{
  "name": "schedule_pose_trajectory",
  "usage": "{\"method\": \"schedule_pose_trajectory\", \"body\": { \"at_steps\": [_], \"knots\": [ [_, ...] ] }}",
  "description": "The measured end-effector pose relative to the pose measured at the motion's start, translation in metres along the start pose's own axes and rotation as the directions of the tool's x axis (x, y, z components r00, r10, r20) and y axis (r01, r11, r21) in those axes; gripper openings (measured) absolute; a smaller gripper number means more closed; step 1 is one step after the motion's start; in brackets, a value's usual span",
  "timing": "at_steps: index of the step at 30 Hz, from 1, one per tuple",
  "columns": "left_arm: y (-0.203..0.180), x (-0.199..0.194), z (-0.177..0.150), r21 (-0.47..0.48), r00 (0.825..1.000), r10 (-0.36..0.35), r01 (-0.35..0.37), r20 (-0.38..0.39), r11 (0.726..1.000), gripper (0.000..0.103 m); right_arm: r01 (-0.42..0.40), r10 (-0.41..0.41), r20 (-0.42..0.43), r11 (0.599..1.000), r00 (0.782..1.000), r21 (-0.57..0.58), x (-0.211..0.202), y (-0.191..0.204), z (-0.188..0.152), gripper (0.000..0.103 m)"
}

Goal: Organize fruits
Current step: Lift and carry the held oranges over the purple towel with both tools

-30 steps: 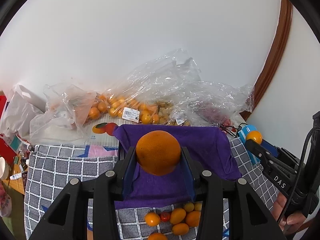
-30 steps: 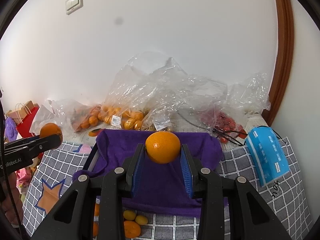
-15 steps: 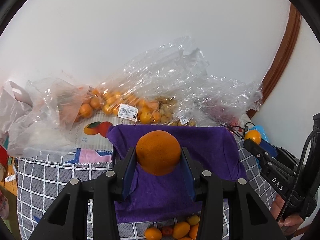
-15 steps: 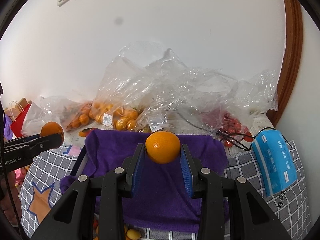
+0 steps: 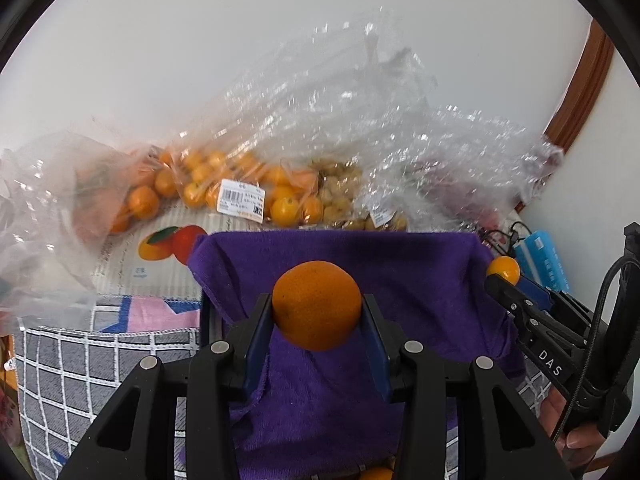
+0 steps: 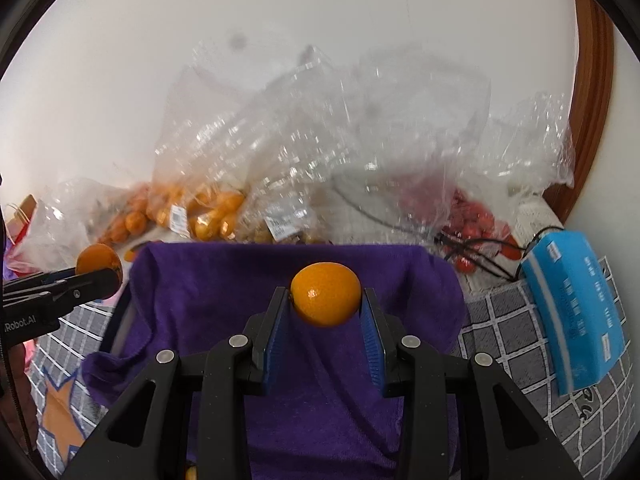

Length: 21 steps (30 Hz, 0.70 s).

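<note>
Against a white wall, over a grey checked cloth point(image 6: 520, 320): left tongs point(image 5: 317, 320) pinching a dimpled orange point(image 5: 317, 305), right tongs point(image 6: 325, 312) pinching a smoother, smaller orange point(image 6: 325, 294), both above a soft purple towel point(image 6: 320, 412). Behind, crinkled clear bags point(image 5: 240, 184) of oranges; rightward, a blue packet point(image 6: 576, 312).

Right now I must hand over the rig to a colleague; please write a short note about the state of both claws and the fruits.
Left claw: shut on a large orange, held above the purple cloth.
Right claw: shut on a smaller orange, also above the cloth.
Done: both fruits picked up.
Left: neither orange is set down yet. More fruit sits in the plastic bags behind the cloth, and one loose orange fruit shows at its near edge.
</note>
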<state>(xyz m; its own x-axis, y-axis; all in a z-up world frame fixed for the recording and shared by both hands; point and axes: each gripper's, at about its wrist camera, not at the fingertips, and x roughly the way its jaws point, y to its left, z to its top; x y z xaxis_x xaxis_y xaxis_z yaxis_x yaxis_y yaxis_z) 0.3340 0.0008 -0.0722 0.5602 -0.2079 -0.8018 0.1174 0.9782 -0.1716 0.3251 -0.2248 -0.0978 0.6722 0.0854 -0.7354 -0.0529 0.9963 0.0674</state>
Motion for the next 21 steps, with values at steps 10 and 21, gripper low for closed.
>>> {"method": "schedule_pose_trajectory", "body": {
  "at_steps": [10,21],
  "knots": [
    [0.006,0.036,-0.003,0.001,0.997,-0.006,0.006,-0.076,1.0,0.041,-0.002,0.002,-0.067,1.0,0.998,-0.003,0.031,-0.002,-0.013,0.036],
    [0.008,0.065,-0.01,0.006,0.989,0.009,-0.008,-0.151,1.0,0.041,-0.001,0.0,-0.125,1.0,0.992,-0.011,0.054,0.001,-0.021,0.036]
  ]
}}
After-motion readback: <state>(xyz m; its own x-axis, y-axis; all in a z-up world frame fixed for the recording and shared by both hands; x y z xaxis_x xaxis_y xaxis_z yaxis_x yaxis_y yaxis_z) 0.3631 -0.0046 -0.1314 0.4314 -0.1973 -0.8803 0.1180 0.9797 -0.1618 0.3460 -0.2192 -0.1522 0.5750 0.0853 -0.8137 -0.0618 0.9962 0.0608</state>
